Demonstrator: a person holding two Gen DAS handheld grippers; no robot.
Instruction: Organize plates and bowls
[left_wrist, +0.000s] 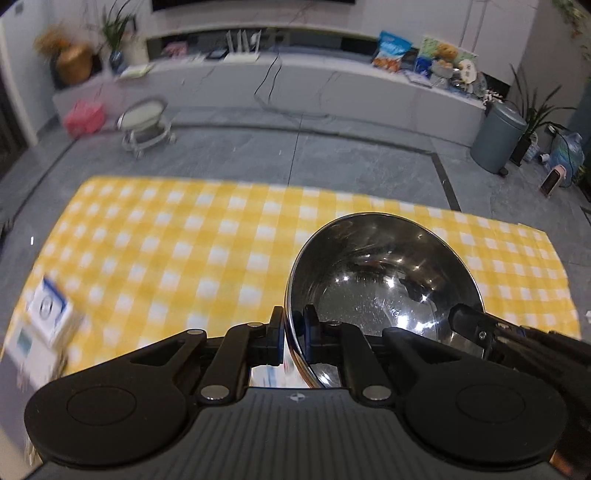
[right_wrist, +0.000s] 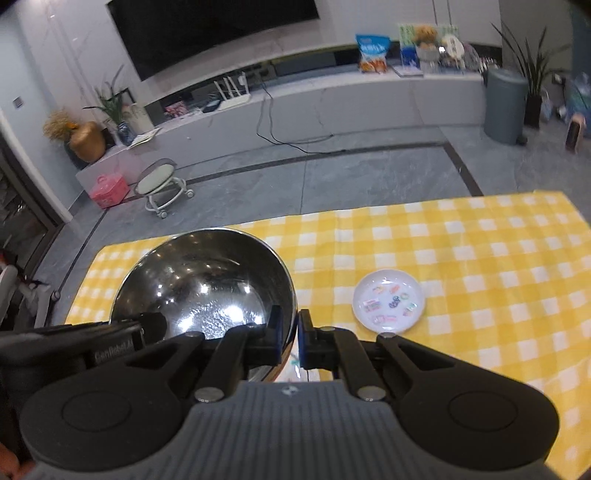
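Both tools are on the same steel bowl (left_wrist: 384, 280) right now, one on each side of it. The left tool (left_wrist: 293, 332) is nearly closed, pinching the bowl's near-left rim, with one finger (left_wrist: 276, 328) outside the wall and the other inside. Over in the right wrist view the right tool (right_wrist: 290, 334) has the bowl's right rim clamped the same way, jaws narrow, the thin metal edge running straight between them. In the left view the right tool's black tip pokes in at the bowl's far right rim; in the right view the left tool's body reaches in from the left edge.

The bowl looks lifted off the surface (right_wrist: 480, 258), which wears a yellow and white checked cloth, though the contact underneath is hidden by the tools. It is empty inside, all mirror glare and reflections.

To the right of the bowl, apart from it, a small white plate (right_wrist: 388, 301) with colourful printed pictures lies flat on the cloth. At the left edge of the left view, blurred white and blue boxes (left_wrist: 51, 314) sit on the cloth's corner.

Beyond the surface, grey tiled floor, a little round stool on wheels (right_wrist: 164, 184), a pink basket (right_wrist: 109, 192), a grey bin (right_wrist: 504, 107), and a long low cabinet under a dark screen
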